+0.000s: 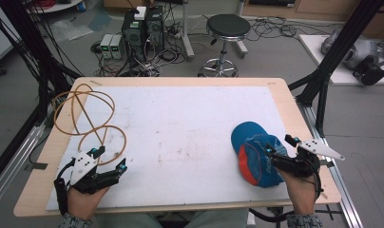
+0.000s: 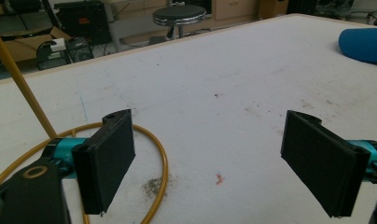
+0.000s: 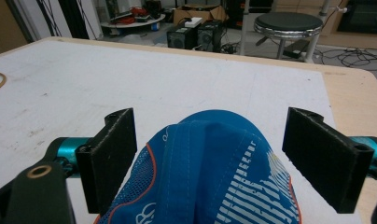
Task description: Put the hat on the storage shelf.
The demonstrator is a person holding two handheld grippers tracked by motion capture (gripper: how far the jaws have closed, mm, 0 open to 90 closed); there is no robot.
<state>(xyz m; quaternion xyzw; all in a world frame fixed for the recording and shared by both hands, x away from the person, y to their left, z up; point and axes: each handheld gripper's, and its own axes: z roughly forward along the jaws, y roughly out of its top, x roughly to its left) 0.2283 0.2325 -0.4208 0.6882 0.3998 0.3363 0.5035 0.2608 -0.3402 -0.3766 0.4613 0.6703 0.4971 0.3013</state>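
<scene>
A blue cap (image 1: 253,153) with an orange-trimmed brim lies at the right front of the white mat (image 1: 180,123). My right gripper (image 1: 280,146) is open, with its jaws standing on either side of the cap (image 3: 210,172) without closing on it. Its black pads (image 3: 109,158) are wide apart in the right gripper view. A coiled yellow cable (image 1: 85,114) lies at the left of the table. My left gripper (image 1: 110,159) is open just in front of its nearest loop. In the left gripper view that loop (image 2: 161,154) curves under the left pad (image 2: 107,158), and the cap (image 2: 364,44) lies far right.
The mat covers a wooden table (image 1: 294,109) with bare edges. Behind the far edge stand a black stool (image 1: 227,28) and computer boxes (image 1: 142,28) with tangled cables. Black frame posts (image 1: 342,52) rise at the right and left.
</scene>
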